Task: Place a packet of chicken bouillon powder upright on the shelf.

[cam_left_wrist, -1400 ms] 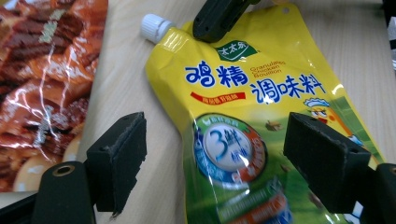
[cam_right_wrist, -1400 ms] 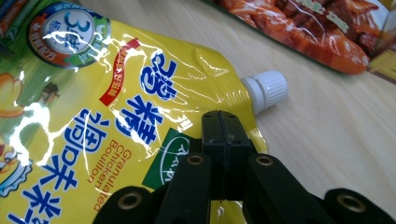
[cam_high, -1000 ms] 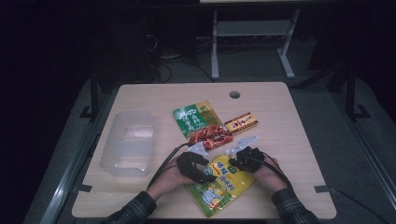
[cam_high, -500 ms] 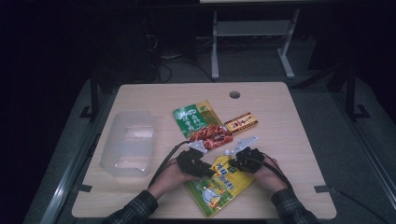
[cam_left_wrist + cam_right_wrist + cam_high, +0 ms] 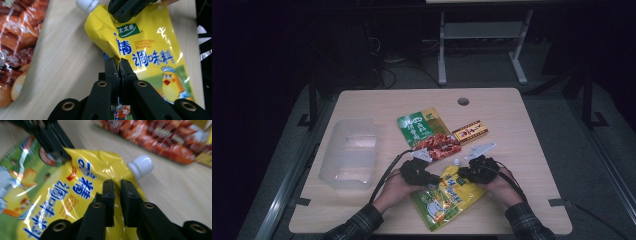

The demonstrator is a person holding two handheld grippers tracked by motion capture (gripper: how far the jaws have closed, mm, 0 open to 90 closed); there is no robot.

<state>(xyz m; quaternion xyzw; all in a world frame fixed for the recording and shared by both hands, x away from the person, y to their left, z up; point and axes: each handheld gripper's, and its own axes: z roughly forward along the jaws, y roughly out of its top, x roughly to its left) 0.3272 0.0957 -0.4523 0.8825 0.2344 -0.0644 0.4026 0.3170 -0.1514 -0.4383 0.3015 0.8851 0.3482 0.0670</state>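
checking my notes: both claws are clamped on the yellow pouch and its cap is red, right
Not quite. Both the left claw and the right claw are clamped on the yellow pouch, but its cap is white, not red. The right gripper view shows it plainly, at the pouch's upper corner.

Yellow pouch (image 5: 150, 50): showing glossy, creased plastic film catching glare.
Pouch cap (image 5: 141, 166): appearing as ribbed white plastic, matt.
Left gripper (image 5: 118, 65): presenting matt black plastic jaws with brass-looking rivets.
Right gripper (image 5: 117, 192): showing the same matt black finish.
Table (image 5: 532, 150): showing pale, smooth wood-grain surface.
Container (image 5: 349, 152): appearing as clear plastic near the left edge.
Red packet (image 5: 438, 146): gleaming glossy film.
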